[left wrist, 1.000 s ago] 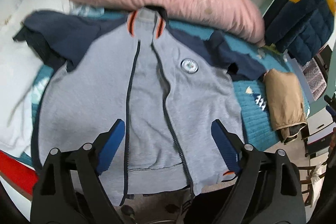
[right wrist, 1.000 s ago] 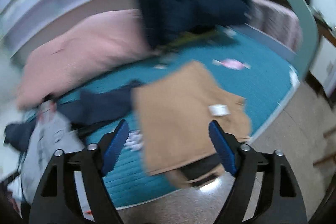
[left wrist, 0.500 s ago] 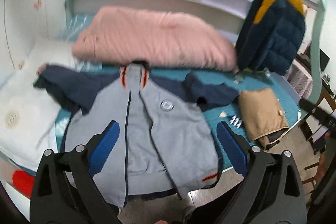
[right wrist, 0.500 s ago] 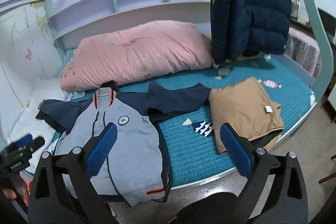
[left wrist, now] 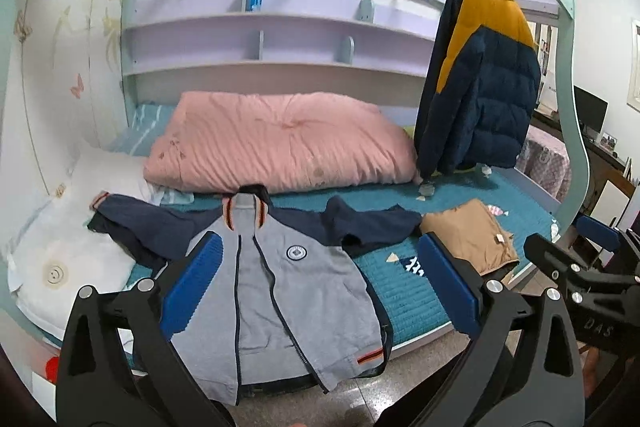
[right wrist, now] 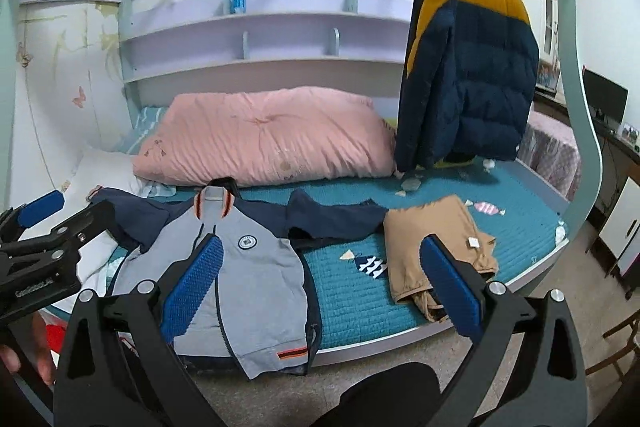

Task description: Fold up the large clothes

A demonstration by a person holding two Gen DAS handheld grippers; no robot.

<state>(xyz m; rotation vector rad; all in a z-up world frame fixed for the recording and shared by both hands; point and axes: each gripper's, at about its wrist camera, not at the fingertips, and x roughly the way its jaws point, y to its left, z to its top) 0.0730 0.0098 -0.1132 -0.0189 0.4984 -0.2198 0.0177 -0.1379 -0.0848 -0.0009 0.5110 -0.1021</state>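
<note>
A grey zip jacket point(left wrist: 288, 291) with navy sleeves and an orange-striped collar lies spread face up on the teal bed point(left wrist: 404, 291); its hem hangs over the front edge. It also shows in the right wrist view point(right wrist: 256, 267). My left gripper point(left wrist: 320, 283) is open and empty, held back from the bed above the floor. My right gripper point(right wrist: 320, 279) is open and empty, also back from the bed. Each gripper shows at the edge of the other's view.
A folded tan garment point(right wrist: 436, 247) lies on the bed right of the jacket. A pink quilt point(left wrist: 276, 143) lies behind, a white pillow point(left wrist: 68, 251) to the left. A navy and yellow puffer jacket point(right wrist: 468, 67) hangs at the right. Shelves line the back wall.
Both grippers have pulled back and up from the bed, so the whole jacket and bed frame now show. The jacket has not moved.
</note>
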